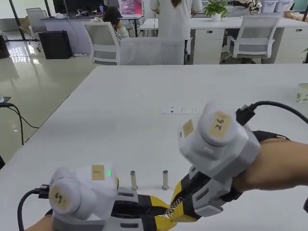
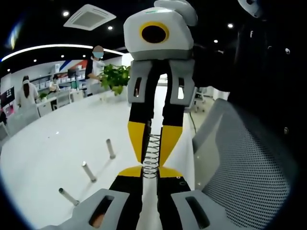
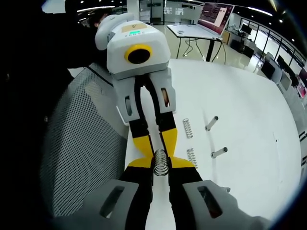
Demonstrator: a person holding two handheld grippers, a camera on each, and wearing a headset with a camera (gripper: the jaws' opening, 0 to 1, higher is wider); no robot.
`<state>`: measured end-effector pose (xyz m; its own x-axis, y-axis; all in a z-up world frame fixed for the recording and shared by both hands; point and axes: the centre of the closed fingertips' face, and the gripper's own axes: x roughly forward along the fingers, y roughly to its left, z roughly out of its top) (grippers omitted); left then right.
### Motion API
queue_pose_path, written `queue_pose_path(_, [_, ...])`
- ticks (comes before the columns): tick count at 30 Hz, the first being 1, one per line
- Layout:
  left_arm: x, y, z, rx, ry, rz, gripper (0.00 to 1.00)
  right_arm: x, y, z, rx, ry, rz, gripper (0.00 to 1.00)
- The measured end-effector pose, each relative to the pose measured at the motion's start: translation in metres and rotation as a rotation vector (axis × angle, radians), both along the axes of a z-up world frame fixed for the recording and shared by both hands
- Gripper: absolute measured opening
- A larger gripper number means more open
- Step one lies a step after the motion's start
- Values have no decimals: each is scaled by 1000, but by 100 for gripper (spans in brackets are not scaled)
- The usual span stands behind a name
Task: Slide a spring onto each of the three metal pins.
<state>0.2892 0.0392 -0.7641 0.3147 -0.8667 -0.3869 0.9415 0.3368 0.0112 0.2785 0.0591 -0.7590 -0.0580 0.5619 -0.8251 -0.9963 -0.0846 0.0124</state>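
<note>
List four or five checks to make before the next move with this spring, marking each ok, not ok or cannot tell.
1. Spring gripped in right gripper tongs: ok.
2. Left gripper tongs also clamping it: cannot tell.
3. Three pins upright and bare: ok.
4. Spring lined up over a pin: not ok, held off to the side.
5. Spare springs lying near pins: ok.

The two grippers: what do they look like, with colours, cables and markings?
Both the left gripper and the right gripper have rounded white bodies, black jaws with yellow tips and a black cable. Each carries a tan sticker with handwritten digits; the right one reads 26.
</note>
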Motion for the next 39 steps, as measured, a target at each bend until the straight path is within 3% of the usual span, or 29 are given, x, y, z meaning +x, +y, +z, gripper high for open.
queue_pose_path(9, [2, -1, 1, 0, -9, 4, 3, 1, 0, 2, -25, -9, 1, 8])
queue_pose_path(23, [7, 9, -1, -8, 22, 51, 16, 11, -13, 3, -72, -34, -14, 8])
queue_pose_path(39, [18, 47, -3, -51, 56, 185, 29, 39, -42, 10, -116, -75, -78, 8])
